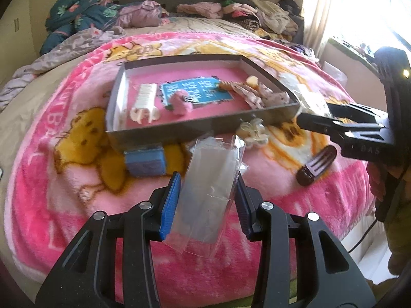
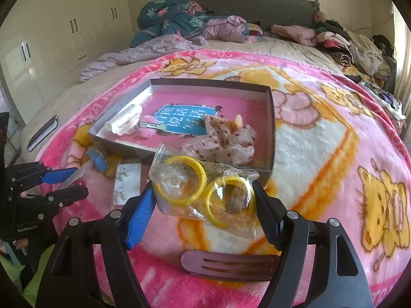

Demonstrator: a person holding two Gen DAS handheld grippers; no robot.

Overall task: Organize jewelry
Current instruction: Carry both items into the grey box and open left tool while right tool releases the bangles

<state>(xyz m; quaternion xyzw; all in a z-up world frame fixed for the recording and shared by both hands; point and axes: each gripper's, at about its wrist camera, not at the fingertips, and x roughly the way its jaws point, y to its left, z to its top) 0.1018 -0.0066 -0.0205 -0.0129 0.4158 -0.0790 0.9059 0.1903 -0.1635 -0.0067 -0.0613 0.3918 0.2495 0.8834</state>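
two yellow bangles (image 2: 179,181) bagged in right tool (image 2: 204,205); one box (image 2: 269,133).

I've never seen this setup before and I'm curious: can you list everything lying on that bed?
box: one, grey with pink floor, mid-blanket
white hair claw: one, inside the box
pink clip: one, inside the box
spotted fabric bow: one, inside the box
yellow bangles in a bag: two, in the right gripper
clear bag: one, in the left gripper
brown hair clip: one, near blanket edge
blanket: one, pink
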